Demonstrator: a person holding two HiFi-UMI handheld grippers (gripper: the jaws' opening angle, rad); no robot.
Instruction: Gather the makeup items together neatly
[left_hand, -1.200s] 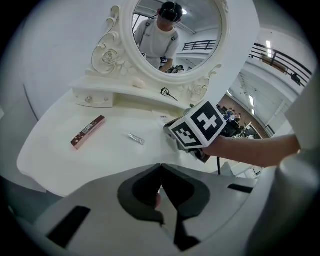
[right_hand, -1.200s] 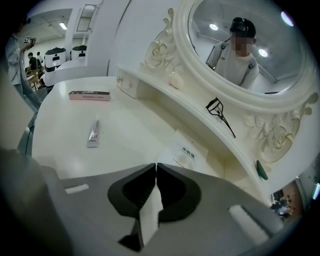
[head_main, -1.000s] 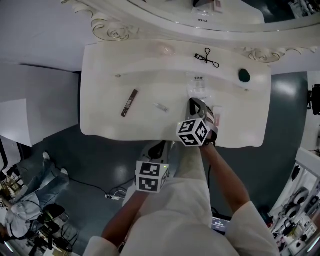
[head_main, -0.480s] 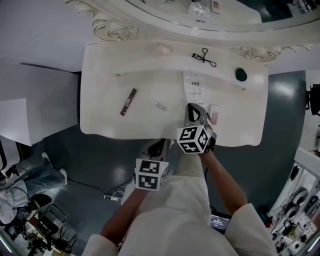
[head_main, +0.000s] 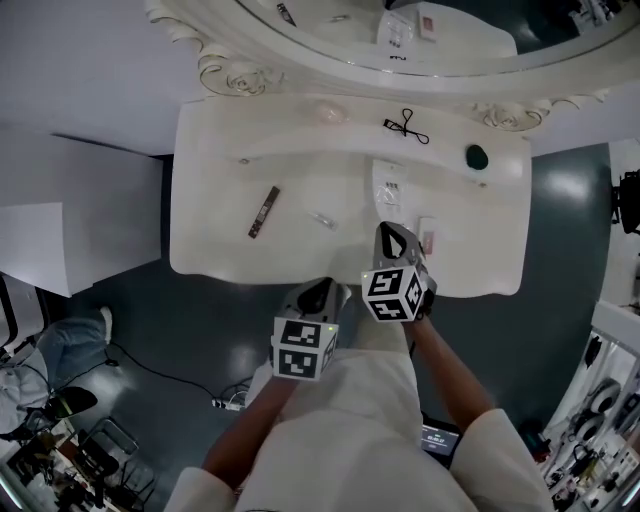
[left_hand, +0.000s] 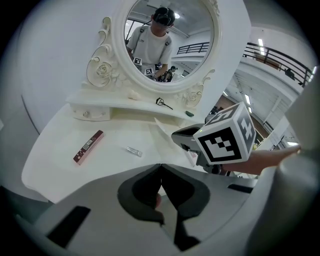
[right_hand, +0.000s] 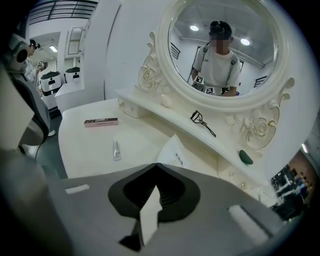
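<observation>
The right tongs (right_hand: 156, 166), closed and empty like the left tongs (left_hand: 160, 166), have lifted back from the worktop (head_main: 220, 180), leaving the long pink box (head_main: 263, 212), small tube (head_main: 322, 218) and white packet (head_main: 390, 185) still well apart, so gathering remains undone.

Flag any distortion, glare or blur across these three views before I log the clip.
Head view: sharp and evenly lit, the white vanity table bright but not blown out. Left gripper view: heavy fisheye bending, black corners. Right gripper view: the same fisheye and dark corners, ceiling lights showing as bright spots in the mirror, and a mosaic patch there.
</observation>
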